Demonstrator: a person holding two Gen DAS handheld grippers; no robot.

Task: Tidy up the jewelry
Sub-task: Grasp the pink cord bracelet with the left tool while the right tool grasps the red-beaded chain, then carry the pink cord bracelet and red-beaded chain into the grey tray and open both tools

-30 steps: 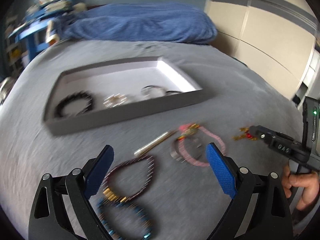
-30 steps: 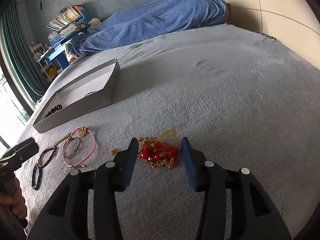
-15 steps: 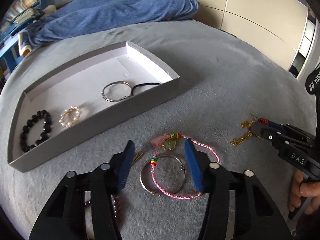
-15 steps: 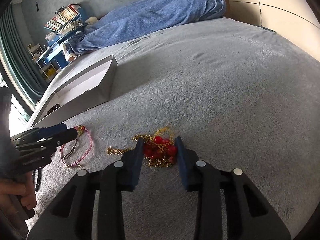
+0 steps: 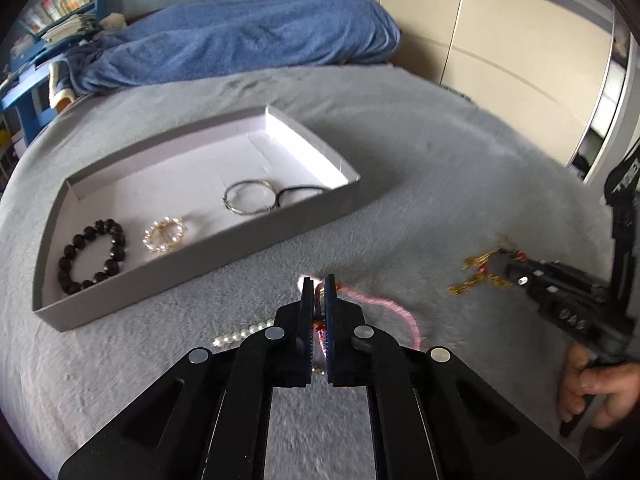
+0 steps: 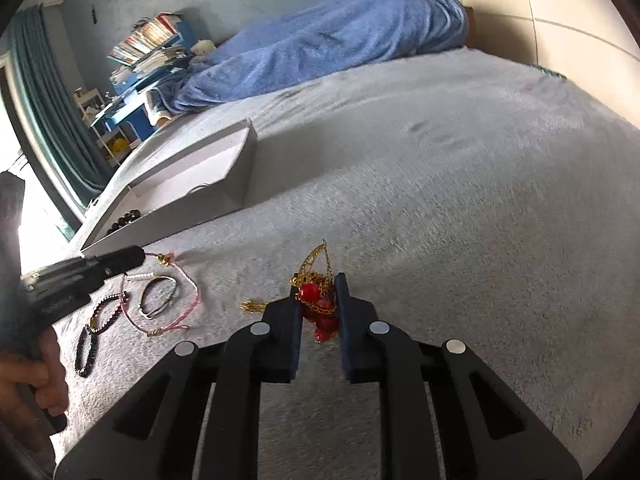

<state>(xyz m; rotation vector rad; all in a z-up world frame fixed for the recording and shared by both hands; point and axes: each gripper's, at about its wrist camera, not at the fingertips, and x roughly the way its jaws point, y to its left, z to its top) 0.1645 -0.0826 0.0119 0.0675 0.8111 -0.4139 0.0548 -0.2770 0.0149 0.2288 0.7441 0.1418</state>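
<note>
— Jaws on your left gripper (image 5: 318,280) came right together there, clamped on the pink cord bracelet (image 6: 188,309) where its charm end sat on the grey bedspread (image 5: 440,184). You had the cord pinched between the pads, with the rest of its loop trailing off to the right.

— And your right gripper (image 6: 318,285)?

— Closing as we watched. You had the red bead and gold chain necklace (image 6: 318,302) bunched between the fingers; from the wrist view I couldn't tell if the pads were pressing on it.

— Where did everything else sit?

— Your grey tray (image 5: 208,264) lay just beyond the left gripper, holding a black bead bracelet (image 5: 90,256), a pearl bracelet (image 5: 165,235) and a silver bangle (image 5: 249,197) on a black cord. A pearl strand (image 5: 240,332) lay on the bedspread just left of your left fingers, and two dark bead bracelets (image 6: 100,320) lay nearer your left hand (image 6: 28,376).
</note>
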